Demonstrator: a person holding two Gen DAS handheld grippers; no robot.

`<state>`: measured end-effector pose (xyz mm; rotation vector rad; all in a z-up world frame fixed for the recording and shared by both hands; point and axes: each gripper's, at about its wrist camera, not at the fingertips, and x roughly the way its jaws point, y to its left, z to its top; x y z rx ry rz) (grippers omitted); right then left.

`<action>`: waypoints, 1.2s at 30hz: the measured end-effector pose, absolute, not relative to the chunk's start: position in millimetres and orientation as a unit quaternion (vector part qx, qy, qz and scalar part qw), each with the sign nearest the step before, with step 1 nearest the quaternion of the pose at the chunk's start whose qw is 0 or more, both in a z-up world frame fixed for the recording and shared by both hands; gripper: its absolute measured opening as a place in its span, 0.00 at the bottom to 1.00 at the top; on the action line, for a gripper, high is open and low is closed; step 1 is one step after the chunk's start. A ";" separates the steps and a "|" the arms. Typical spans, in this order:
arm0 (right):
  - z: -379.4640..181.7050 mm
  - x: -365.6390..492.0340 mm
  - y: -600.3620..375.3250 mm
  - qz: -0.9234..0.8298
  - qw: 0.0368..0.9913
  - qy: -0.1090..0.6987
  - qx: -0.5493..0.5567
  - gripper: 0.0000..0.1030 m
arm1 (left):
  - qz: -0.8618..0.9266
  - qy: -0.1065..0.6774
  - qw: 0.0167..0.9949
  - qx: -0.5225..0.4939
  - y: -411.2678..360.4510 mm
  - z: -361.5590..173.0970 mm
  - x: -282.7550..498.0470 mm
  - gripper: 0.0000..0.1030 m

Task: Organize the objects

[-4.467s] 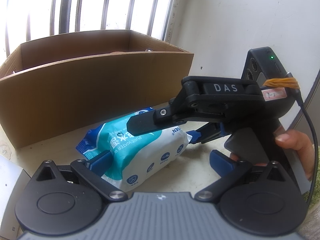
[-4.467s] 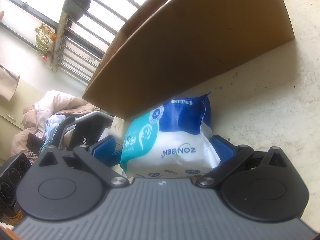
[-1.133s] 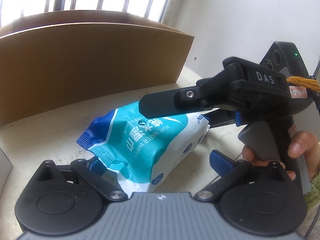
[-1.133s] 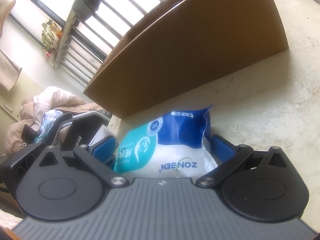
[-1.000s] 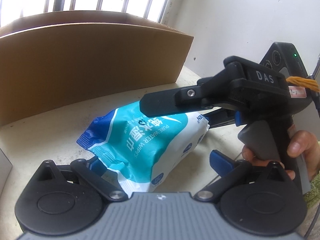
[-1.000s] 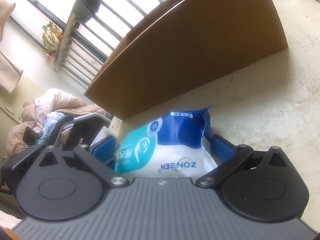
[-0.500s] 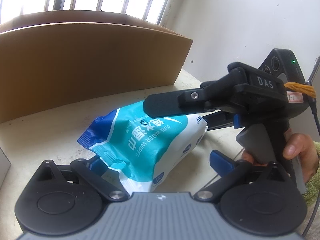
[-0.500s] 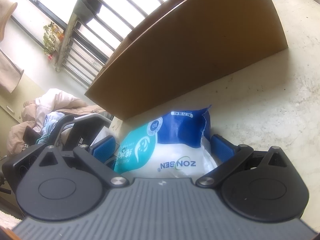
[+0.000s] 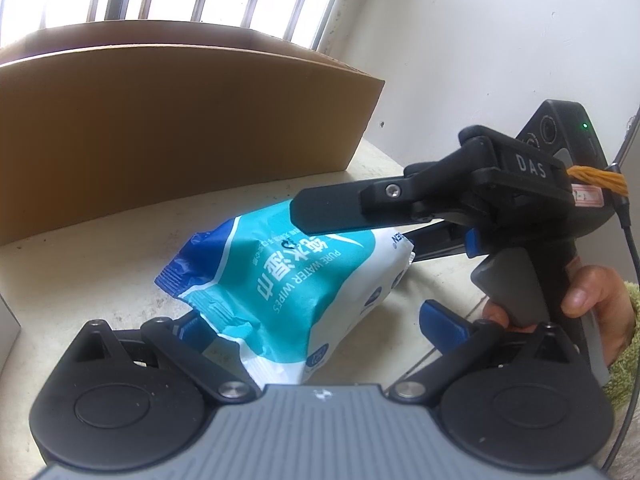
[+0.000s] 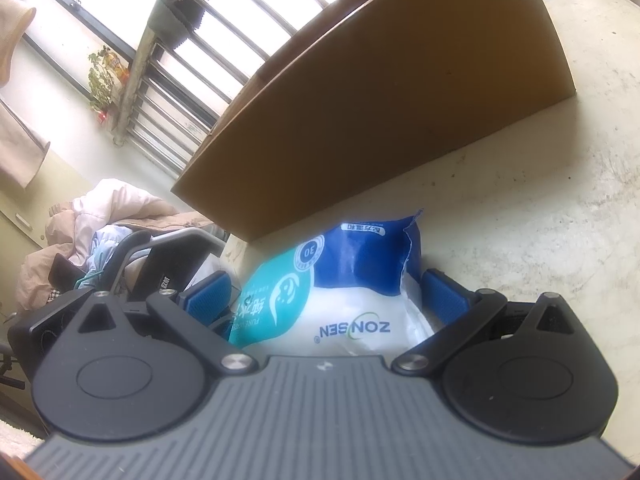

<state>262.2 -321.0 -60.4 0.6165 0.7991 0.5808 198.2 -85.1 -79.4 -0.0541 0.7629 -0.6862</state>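
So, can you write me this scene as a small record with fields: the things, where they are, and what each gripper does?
wipes: one teal and white pack, tilted, near the box
box: brown cardboard, behind the wipes, not touching them
box contents: hidden
right gripper: jaws closed on one end of the wipes
left gripper: jaws open, the other end of the wipes between them, against one jaw only
table: pale, under everything
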 end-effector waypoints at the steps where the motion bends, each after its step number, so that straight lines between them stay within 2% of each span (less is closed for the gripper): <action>1: -60.3 261.8 -320.7 0.274 0.835 0.377 0.291 0.99 | -0.328 0.365 0.871 -0.025 -85.3 -79.1 197.1 1.00; 17: -60.6 260.8 -319.0 0.274 0.837 0.376 0.287 0.99 | -0.332 0.362 0.871 -0.023 -83.2 -75.6 186.0 1.00; 36: -61.2 260.5 -319.2 0.274 0.840 0.374 0.282 0.99 | -0.334 0.360 0.871 -0.025 -116.9 -79.8 185.6 1.00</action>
